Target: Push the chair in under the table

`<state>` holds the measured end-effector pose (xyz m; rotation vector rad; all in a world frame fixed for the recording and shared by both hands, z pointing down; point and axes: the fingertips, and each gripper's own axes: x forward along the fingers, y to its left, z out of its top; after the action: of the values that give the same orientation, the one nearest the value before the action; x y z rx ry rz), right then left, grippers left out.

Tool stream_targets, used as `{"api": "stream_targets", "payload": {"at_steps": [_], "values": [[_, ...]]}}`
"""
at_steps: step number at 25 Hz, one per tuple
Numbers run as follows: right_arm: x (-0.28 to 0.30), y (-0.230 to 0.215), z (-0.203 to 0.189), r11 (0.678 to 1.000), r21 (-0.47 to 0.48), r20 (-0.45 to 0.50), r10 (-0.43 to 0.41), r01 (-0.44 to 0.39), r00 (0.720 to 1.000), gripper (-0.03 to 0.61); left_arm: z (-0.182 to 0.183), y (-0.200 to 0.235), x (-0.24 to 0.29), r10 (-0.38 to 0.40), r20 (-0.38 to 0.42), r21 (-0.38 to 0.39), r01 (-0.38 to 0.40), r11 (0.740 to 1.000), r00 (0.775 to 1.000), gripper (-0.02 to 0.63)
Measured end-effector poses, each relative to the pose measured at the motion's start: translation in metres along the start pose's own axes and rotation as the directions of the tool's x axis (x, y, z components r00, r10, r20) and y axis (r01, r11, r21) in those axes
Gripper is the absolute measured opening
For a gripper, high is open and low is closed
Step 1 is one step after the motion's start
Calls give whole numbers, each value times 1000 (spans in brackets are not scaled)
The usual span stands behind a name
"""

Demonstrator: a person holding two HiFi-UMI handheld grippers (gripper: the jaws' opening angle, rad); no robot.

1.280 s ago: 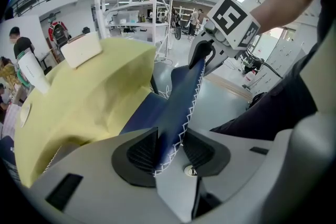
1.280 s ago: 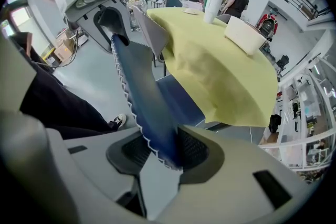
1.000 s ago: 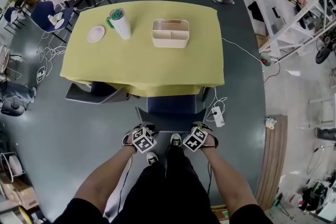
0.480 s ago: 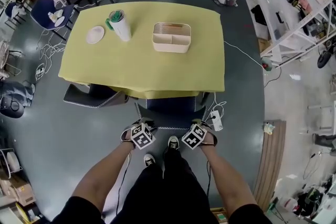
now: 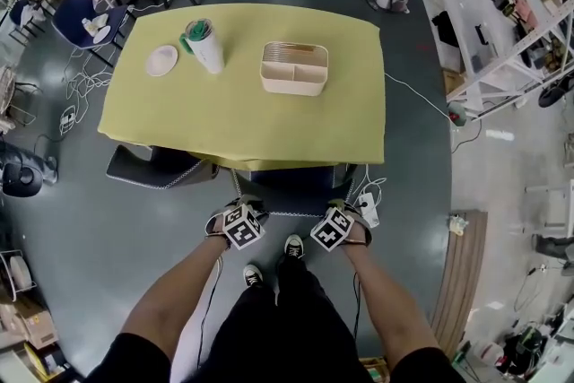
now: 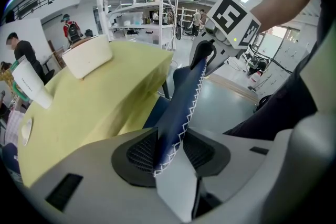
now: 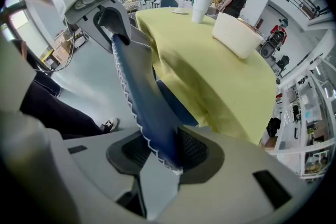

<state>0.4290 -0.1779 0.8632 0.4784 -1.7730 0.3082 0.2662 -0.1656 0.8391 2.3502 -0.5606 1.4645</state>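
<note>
A dark blue chair (image 5: 289, 189) with white stitching stands at the near edge of the table (image 5: 242, 121), which wears a yellow cloth; its seat is largely under the tabletop. My left gripper (image 5: 240, 209) is shut on the left end of the backrest's top edge (image 6: 181, 97). My right gripper (image 5: 339, 211) is shut on the right end (image 7: 142, 102). In the left gripper view the backrest runs between the pads (image 6: 142, 152) toward the other gripper (image 6: 212, 55). The right gripper view mirrors this, with the left gripper (image 7: 107, 16) at the far end.
A grey chair (image 5: 148, 166) is tucked under the table's left side. On the cloth stand a white cup with a green lid (image 5: 204, 40), a small plate (image 5: 162, 60) and a beige organiser (image 5: 294, 67). A power strip (image 5: 368, 209) and cables lie on the floor to the right. My shoes (image 5: 293, 244) are just behind the chair.
Both grippers and the chair have moved toward the table; less of the seat shows outside the cloth's edge. The grips have not changed.
</note>
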Motion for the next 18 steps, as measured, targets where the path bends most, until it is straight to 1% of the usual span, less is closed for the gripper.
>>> {"api": "stream_targets", "payload": {"at_steps": [18], "values": [[5,-27,15,1000,4,16,-11,11,1000,147,13,28,5,26,6,-6,-26,1000,1000,153]]}}
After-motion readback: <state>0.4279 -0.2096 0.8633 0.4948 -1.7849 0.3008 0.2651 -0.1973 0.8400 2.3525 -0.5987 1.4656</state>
